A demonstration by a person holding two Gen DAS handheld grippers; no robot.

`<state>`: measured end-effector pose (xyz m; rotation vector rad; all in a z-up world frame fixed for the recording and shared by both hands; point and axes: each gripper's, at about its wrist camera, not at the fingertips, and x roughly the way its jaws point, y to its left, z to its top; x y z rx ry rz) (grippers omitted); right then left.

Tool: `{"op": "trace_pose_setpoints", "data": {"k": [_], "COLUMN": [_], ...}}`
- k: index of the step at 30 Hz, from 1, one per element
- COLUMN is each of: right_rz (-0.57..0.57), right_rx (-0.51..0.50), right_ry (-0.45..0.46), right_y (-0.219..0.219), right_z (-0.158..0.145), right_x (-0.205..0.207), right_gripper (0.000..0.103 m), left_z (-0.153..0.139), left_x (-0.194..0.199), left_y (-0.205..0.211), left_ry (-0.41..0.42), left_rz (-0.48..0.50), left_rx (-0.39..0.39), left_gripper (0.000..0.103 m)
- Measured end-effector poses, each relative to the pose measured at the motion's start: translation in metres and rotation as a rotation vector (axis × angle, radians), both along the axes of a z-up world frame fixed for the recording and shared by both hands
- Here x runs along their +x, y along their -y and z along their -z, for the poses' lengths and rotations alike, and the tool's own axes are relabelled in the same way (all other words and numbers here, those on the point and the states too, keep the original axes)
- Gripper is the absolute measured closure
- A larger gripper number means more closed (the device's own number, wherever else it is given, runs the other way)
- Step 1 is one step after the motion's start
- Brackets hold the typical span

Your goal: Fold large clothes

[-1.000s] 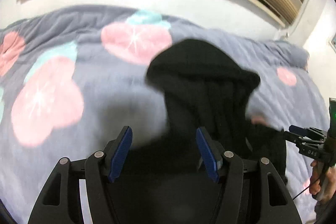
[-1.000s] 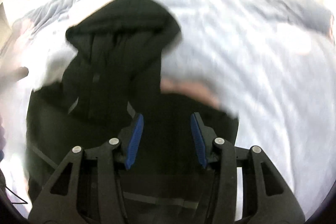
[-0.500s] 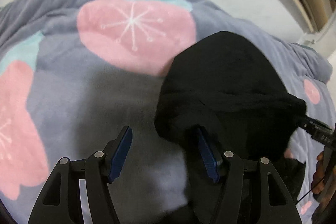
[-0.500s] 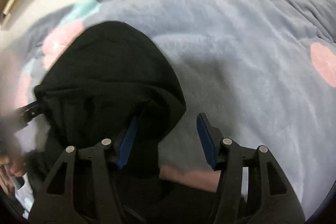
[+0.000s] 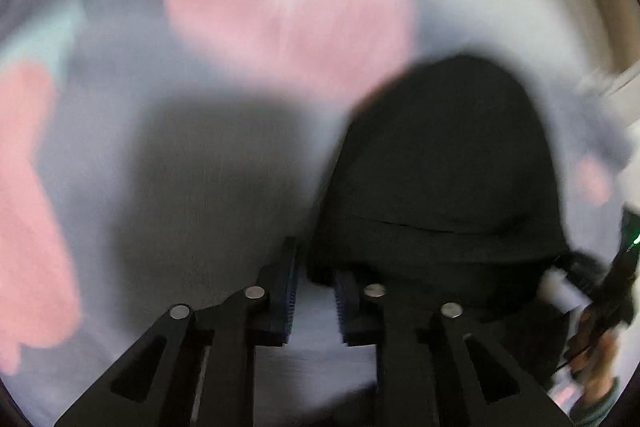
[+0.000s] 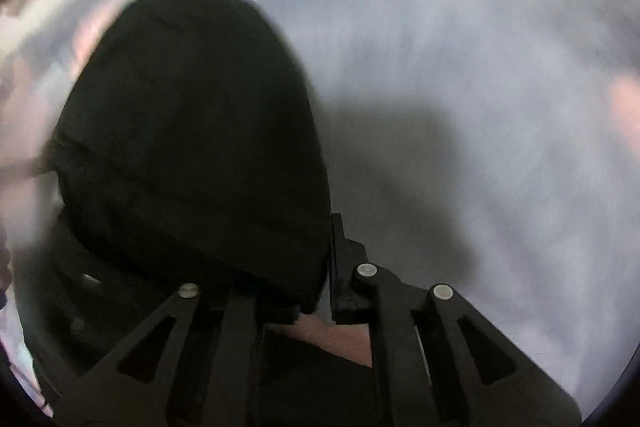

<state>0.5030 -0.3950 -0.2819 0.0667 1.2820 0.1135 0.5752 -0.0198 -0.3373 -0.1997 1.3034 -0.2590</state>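
Left wrist view: left tongs (image 5: 314, 291) closing, black hooded garment (image 5: 440, 167) edge at tips, contact unclear. Garment lies on grey bed blanket (image 5: 200, 147) with pink blotches. Right tongs (image 6: 324, 267) clenched on hood's rim; blur throughout.

Both wrist views are smeared with motion blur, so the pink patches on the grey blanket (image 5: 100, 163) lose their edges and its weave is unreadable. Light falls from above and behind, bright and washed out along the top rims. A broad soft shadow lies on the blanket ahead of each gripper. The black garment (image 6: 192, 131) reads as a flat dark mass with hardly any detail. The fisheye bends everything towards a dark circular border, and the corners are black.
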Motion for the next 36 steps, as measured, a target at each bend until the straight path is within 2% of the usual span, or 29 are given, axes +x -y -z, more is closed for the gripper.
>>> {"op": "trace_pose_setpoints", "data": {"k": [2, 4, 6, 8, 10, 12, 15, 17, 20, 23, 24, 25, 27, 29, 31, 36], "right_rz": [0.042, 0.055, 0.054, 0.048, 0.042, 0.039, 0.027, 0.000, -0.033, -0.044, -0.042, -0.039, -0.025, 0.022, 0.036, -0.008], "right_rx": [0.067, 0.087, 0.062, 0.053, 0.085, 0.100, 0.108, 0.087, 0.044, -0.001, -0.002, 0.003, 0.014, 0.103, 0.129, 0.044], "right_ry": [-0.019, -0.017, 0.021, 0.046, 0.076, 0.133, 0.203, 0.223, 0.188, 0.073, 0.033, 0.010, 0.008, -0.017, -0.013, 0.064], "right_y": [0.009, 0.015, 0.021, 0.027, 0.032, 0.032, 0.017, -0.001, -0.022, -0.023, -0.022, -0.019, -0.011, 0.002, 0.007, -0.004], "right_z": [0.009, -0.004, -0.022, -0.041, -0.063, -0.090, -0.114, -0.117, -0.094, -0.043, -0.029, -0.018, -0.006, 0.002, -0.001, -0.031], "right_x": [0.002, -0.001, -0.011, -0.024, -0.037, -0.045, -0.040, -0.033, -0.016, -0.007, -0.011, -0.011, -0.014, -0.014, -0.015, -0.031], "right_gripper": [0.090, 0.080, 0.058, 0.052, 0.051, 0.050, 0.048, 0.049, 0.051, 0.048, 0.045, 0.044, 0.033, 0.032, 0.033, 0.034], "left_z": [-0.010, -0.025, -0.041, -0.051, -0.072, -0.096, -0.134, -0.145, -0.127, -0.072, -0.046, -0.031, -0.015, -0.020, -0.033, -0.072], "left_x": [-0.004, -0.011, -0.024, -0.034, -0.047, -0.050, -0.039, -0.029, -0.013, -0.006, -0.006, -0.009, -0.013, -0.012, -0.012, -0.022], "left_y": [0.002, 0.004, 0.001, -0.003, -0.007, -0.010, -0.001, 0.013, 0.041, 0.061, 0.061, 0.058, 0.048, 0.047, 0.047, 0.039], "left_ry": [0.059, 0.105, 0.154, 0.177, 0.227, 0.283, 0.365, 0.397, 0.342, 0.213, 0.162, 0.130, 0.116, 0.123, 0.145, 0.245], "left_rz": [0.016, 0.042, 0.070, 0.088, 0.112, 0.110, 0.097, 0.109, 0.160, 0.187, 0.169, 0.153, 0.127, 0.131, 0.131, 0.138], "left_rx": [0.011, 0.037, 0.075, 0.109, 0.133, 0.102, -0.012, -0.064, -0.070, 0.015, 0.070, 0.068, 0.019, 0.010, -0.001, -0.043], "left_gripper": [0.082, 0.080, 0.075, 0.074, 0.074, 0.074, 0.067, 0.052, 0.051, 0.052, 0.052, 0.052, 0.051, 0.051, 0.052, 0.052]}}
